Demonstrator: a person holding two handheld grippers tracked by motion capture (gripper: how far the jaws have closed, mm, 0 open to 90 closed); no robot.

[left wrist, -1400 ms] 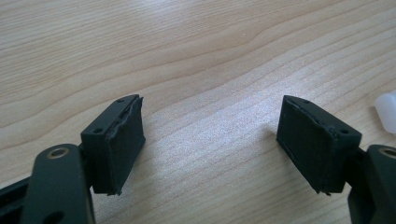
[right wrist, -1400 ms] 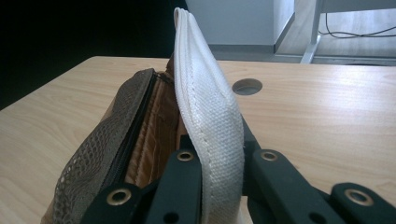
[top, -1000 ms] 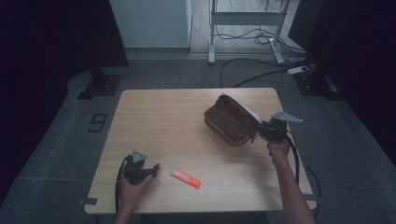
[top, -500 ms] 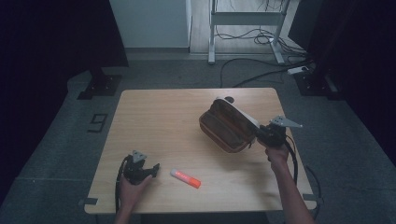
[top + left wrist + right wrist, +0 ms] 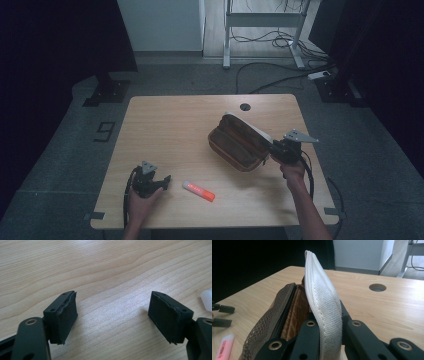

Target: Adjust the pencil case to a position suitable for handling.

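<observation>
The pouch, brown with a mesh side and an open zip, lies on the right half of the table, slanting from upper left to lower right in the high view. Its white flap stands up along the far edge. In the right gripper view the flap rises straight between the jaws, which press on it from both sides; the brown lining and the dark zip line show just left of it. The right gripper is at the pouch's right end, clamped on that flap, with the person's right hand behind it near the table's right edge.

A round hole in the tabletop sits beyond the pouch, near the far edge.

A highlighter, orange with a pale cap, lies flat near the front edge, well apart from the pouch and just to the right of the left gripper. That gripper rests low over the wood at the front left, held in the left hand. In the left gripper view its jaws stand wide with bare wood between them, and the highlighter's pale cap peeks in at the right edge.
</observation>
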